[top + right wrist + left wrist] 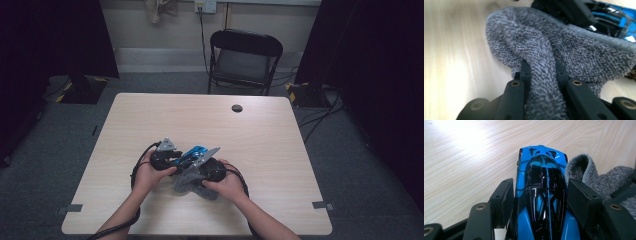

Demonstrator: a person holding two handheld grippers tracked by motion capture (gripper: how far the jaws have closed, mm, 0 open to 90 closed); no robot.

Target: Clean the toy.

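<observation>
Dim overhead room; glare, blur on tabletop

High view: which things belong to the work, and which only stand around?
In use: toy car, held by left gripper; grey cloth, pinched by right gripper; table.
Not in use: chair, wall socket.

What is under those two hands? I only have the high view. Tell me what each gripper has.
Observer: The left gripper is clamped on a blue toy car, one jaw against each flank.
Operator: Report the right one.
Observer: The right gripper pinches a fold of grey knit cloth between its jaws.
Operator: Say how cloth and car sit.
Observer: In the left gripper view the cloth lies right beside the car's right flank, over the wooden table; whether they touch I cannot tell.
</observation>
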